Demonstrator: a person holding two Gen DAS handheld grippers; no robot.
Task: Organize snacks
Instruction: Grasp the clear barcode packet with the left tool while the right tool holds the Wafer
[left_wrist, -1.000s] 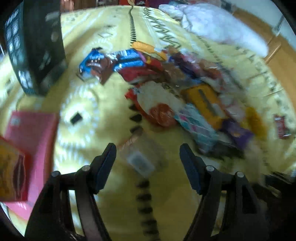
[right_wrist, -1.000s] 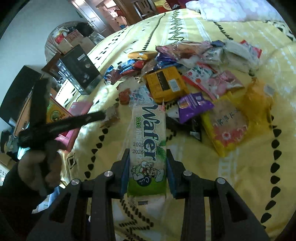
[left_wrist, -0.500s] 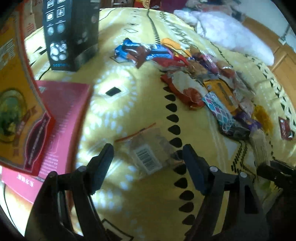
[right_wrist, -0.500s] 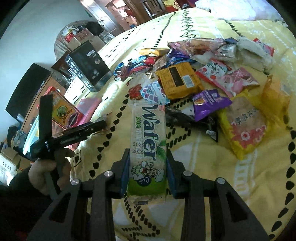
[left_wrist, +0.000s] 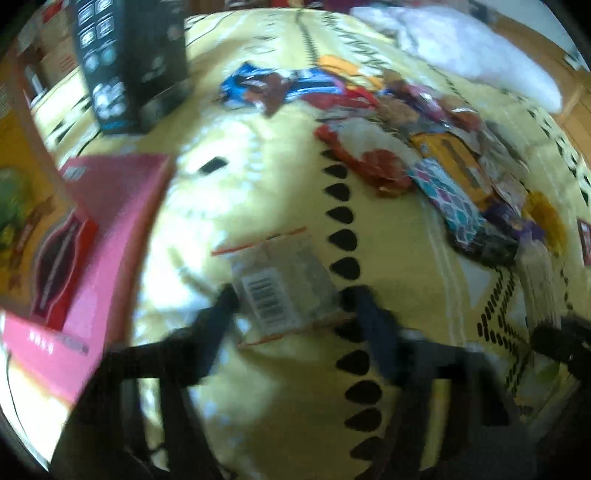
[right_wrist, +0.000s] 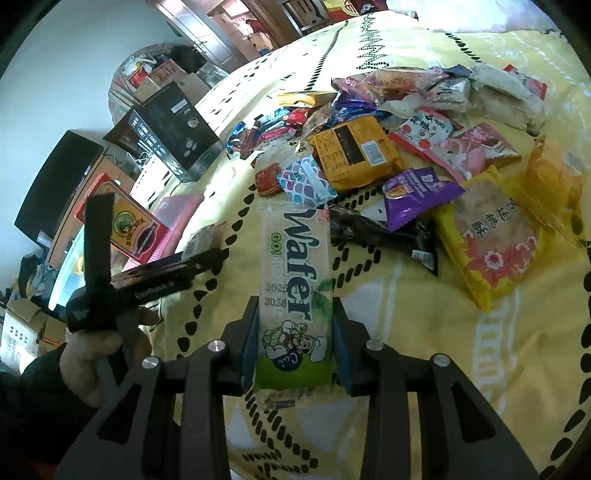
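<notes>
Clear plastic, a small barcoded packet (left_wrist: 284, 291) lies flat on the yellow bedspread (left_wrist: 258, 387) between the closing jaws of the left gripper (left_wrist: 293, 304); blur hides whether the pads touch it. Only the right wrist view shows the right gripper (right_wrist: 295, 334) clamped on the wafer pack (right_wrist: 295, 288), before the snack pile (right_wrist: 388, 147). No snack sits visibly in a box.

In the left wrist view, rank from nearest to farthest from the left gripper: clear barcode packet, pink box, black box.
1. Clear barcode packet, between the closing fingers of the left gripper.
2. Pink box, to the left.
3. Black box, far upper left.
</notes>
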